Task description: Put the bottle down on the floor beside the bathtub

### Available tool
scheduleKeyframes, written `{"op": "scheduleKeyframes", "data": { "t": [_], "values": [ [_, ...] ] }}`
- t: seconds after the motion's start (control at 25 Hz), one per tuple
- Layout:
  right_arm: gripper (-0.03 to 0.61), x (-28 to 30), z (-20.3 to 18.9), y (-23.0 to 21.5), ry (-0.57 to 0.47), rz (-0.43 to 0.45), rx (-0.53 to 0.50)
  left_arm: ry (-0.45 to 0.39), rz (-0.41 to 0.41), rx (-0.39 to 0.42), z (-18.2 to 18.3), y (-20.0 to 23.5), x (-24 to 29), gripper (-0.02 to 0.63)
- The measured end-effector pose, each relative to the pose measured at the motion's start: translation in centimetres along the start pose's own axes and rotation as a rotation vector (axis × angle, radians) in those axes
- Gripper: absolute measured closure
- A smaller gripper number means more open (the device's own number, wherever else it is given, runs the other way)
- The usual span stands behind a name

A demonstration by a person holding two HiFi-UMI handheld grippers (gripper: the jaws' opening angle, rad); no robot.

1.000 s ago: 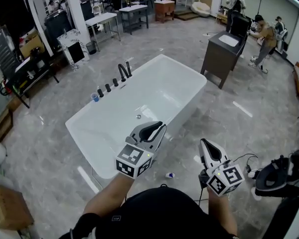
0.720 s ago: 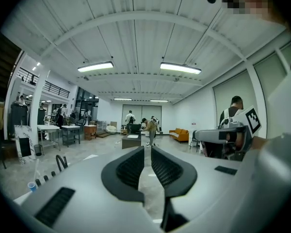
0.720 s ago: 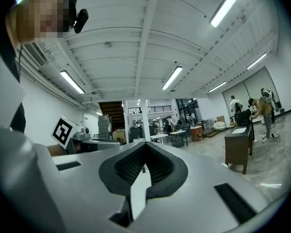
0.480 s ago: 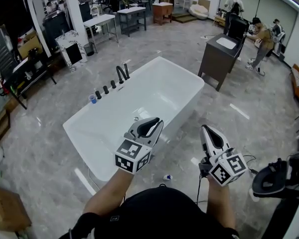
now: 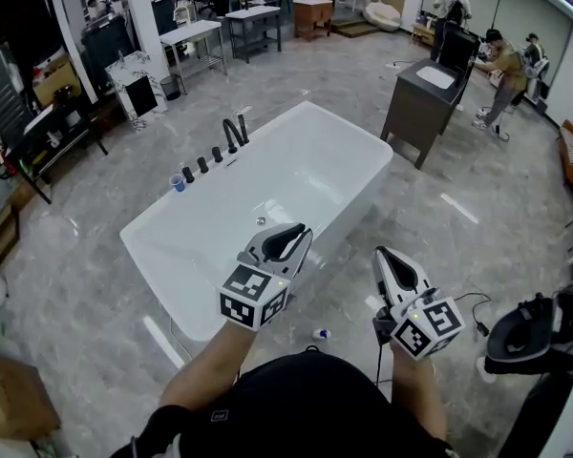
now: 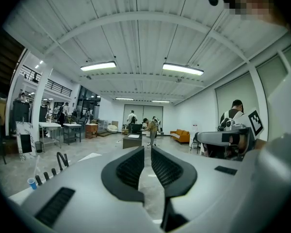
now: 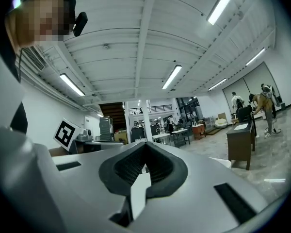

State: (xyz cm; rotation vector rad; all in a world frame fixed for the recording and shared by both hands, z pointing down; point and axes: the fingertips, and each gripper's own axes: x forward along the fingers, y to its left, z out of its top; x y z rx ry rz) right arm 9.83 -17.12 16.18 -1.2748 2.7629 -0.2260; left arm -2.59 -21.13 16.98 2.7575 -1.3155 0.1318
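The white bathtub (image 5: 325,151) stands slantwise on the grey tiled floor. On the floor by its near corner lies a small white-and-blue bottle (image 5: 320,334), between my two arms and apart from both grippers. My left gripper (image 5: 301,229) hovers over the tub's near end, shut, with nothing between its jaws. My right gripper (image 5: 382,253) is raised over the floor to the tub's right, also shut and empty. In the left gripper view the left gripper (image 6: 146,154) shows its pads (image 6: 132,167) together. The right gripper view shows the right gripper (image 7: 145,154) closed the same way.
A black faucet (image 5: 236,134), several knobs and a blue cup (image 5: 178,183) sit on the tub's far rim. A dark vanity cabinet (image 5: 430,98) stands beyond the tub with people (image 5: 504,76) near it. Tables (image 5: 196,38) and shelving line the back. Black gear (image 5: 540,324) lies at my right.
Both grippers stay shut and have barely moved; the right one has drifted slightly left. The head view has rocked a little.
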Motion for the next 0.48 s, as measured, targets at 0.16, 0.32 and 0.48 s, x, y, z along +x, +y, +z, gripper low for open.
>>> {"op": "scheduleKeyframes", "data": {
  "t": [0.16,0.32,0.48],
  "values": [
    [0.551,0.2,0.3,0.3,0.003,0.013,0.001,0.003,0.004,-0.004,0.1,0.0,-0.1,0.558],
    [0.551,0.2,-0.5,0.9,0.017,0.031,-0.001,0.008,0.011,-0.011,-0.5,-0.1,-0.6,0.558],
    [0.551,0.0,-1.5,1.9,0.015,0.059,0.015,0.015,0.013,-0.016,-1.3,-0.3,-1.3,0.558]
  ]
}}
